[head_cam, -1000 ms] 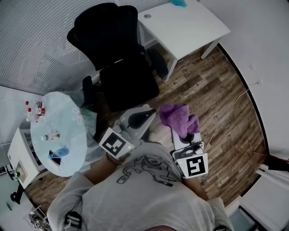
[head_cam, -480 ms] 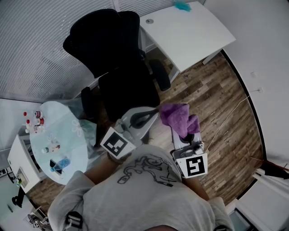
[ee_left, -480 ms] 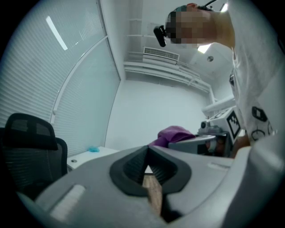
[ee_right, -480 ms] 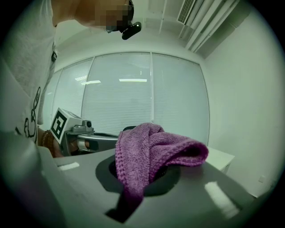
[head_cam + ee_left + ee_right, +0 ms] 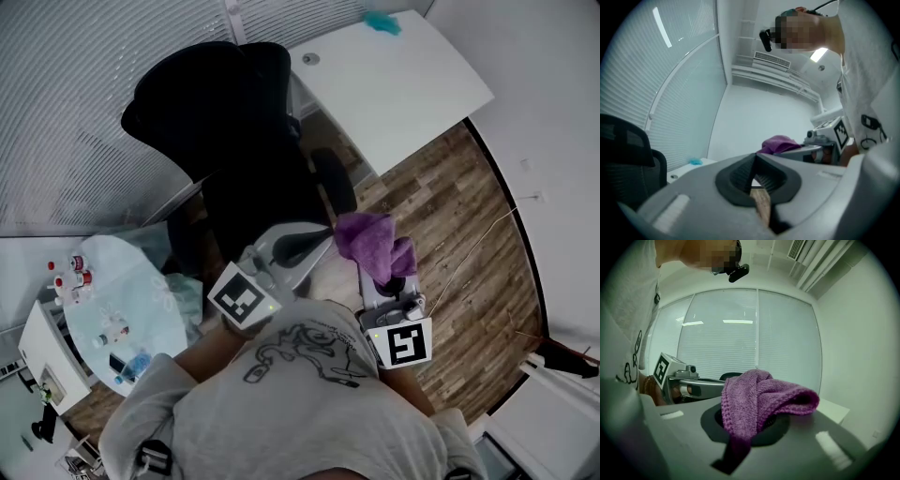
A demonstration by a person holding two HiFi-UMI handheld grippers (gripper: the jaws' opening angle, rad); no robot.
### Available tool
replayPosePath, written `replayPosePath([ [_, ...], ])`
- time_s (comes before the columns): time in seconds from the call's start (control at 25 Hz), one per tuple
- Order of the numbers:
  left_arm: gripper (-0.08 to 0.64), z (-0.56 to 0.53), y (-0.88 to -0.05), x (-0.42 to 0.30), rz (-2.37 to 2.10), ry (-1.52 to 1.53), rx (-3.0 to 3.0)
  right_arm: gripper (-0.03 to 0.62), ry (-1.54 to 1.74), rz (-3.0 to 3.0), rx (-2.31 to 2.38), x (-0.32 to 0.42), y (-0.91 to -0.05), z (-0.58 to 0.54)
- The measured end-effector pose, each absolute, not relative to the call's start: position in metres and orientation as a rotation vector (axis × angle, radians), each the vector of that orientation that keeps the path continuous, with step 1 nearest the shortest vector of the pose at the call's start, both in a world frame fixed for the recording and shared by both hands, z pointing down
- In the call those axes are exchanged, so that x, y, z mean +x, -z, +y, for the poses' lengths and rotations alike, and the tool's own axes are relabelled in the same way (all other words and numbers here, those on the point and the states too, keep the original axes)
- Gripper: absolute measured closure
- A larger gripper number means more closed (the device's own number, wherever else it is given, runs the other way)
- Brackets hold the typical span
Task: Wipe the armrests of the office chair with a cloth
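Wood-plank floor (image 5: pixel 450 206) is showing beside the black mesh office chair (image 5: pixel 234 122), whose near armrest (image 5: pixel 333 178) is lying just ahead of the right gripper (image 5: pixel 752 420). Its jaws are clenching a purple knitted cloth (image 5: pixel 370 239). At the chair's front, the left gripper (image 5: pixel 757 171) is hovering with jaws pressed together, empty.

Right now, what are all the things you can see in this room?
office chair: one, black, in front of the person.
desk: one, white, right of the chair.
small thing: one, teal, on the desk's far edge; too small to tell what it is.
round table: one, pale glass, at the left.
small bottles: a few, some red-topped, on the round table.
cloth: one, purple, in the right gripper.
left gripper: grey, shut, empty.
right gripper: grey, shut on the cloth.
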State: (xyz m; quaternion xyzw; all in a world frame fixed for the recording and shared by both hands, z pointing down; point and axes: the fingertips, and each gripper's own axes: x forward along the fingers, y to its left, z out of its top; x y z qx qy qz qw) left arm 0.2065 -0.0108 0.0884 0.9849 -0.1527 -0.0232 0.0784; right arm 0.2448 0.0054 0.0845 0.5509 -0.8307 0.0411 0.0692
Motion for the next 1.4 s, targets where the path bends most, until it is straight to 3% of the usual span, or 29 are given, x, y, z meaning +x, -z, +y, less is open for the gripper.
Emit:
replayPosePath([
  [1.0,0.561,-0.09,-0.11,0.244,-0.542,-0.007,2.913,0.563,-0.172,-2.509,1.572,0.28,-0.107,-0.075],
  [1.4,0.561,-0.097,-0.172,0.263,-0.568,-0.105,2.811,0.563,-0.313,-2.468,1.532,0.302,-0.168,-0.081],
])
